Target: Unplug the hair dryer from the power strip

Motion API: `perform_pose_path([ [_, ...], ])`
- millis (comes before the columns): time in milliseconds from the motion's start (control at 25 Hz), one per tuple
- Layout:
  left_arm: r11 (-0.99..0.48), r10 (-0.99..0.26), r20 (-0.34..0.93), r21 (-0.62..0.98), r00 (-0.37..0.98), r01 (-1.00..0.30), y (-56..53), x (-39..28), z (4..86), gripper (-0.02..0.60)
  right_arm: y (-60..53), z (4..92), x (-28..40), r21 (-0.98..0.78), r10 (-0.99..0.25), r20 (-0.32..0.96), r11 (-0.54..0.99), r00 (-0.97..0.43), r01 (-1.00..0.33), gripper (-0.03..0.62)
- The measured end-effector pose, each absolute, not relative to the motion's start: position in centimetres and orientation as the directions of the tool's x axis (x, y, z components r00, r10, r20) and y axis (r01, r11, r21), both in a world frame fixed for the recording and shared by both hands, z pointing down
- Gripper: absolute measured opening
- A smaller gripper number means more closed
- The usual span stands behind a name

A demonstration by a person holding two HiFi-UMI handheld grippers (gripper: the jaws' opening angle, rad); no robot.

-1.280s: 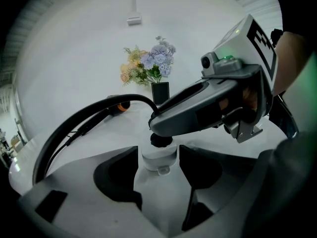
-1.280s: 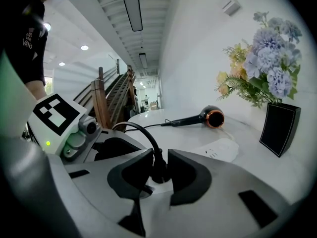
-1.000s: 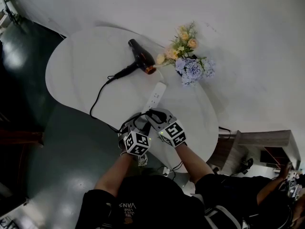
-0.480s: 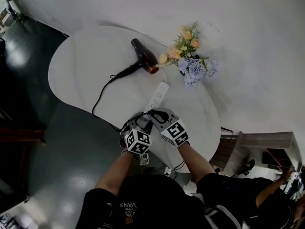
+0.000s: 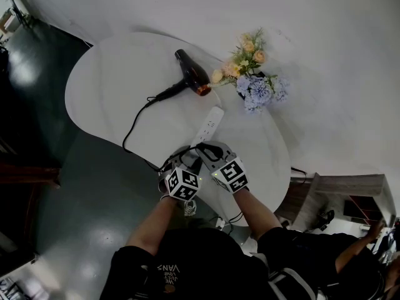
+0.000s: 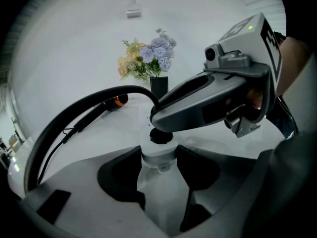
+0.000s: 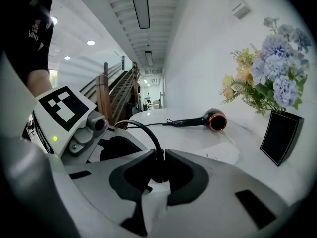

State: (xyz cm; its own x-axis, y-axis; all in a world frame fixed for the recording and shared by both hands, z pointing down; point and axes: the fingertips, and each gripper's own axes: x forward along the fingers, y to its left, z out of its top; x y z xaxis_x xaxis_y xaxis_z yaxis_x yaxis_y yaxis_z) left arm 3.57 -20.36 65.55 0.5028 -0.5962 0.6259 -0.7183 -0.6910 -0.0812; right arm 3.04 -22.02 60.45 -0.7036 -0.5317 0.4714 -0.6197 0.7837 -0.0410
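The black, copper-rimmed hair dryer [image 5: 190, 79] is lying far back on the white desk [image 5: 112, 86], its plug [image 7: 159, 175] sitting in the power strip [image 5: 210, 122]. The right hand-held gripper [image 7: 159, 155] is closing its jaws on the plug, and the left hand-held gripper [image 6: 159, 150] is clamping the power strip.

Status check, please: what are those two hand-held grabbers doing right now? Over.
Left gripper clamped on power strip. Right gripper fingers closing on plug, plug not yet pulled. Hair dryer lies farther up the table. Nothing blocking.
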Motion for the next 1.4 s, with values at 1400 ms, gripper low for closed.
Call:
perform_pose_path([
  [1400,-0.691,-0.591,0.632,-0.077,0.500,-0.719,-20.35,3.54,65.56,0.245,-22.34,60.12,3.11,-0.086,-0.557,0.468,0.744,-0.686,-0.663,0.071],
])
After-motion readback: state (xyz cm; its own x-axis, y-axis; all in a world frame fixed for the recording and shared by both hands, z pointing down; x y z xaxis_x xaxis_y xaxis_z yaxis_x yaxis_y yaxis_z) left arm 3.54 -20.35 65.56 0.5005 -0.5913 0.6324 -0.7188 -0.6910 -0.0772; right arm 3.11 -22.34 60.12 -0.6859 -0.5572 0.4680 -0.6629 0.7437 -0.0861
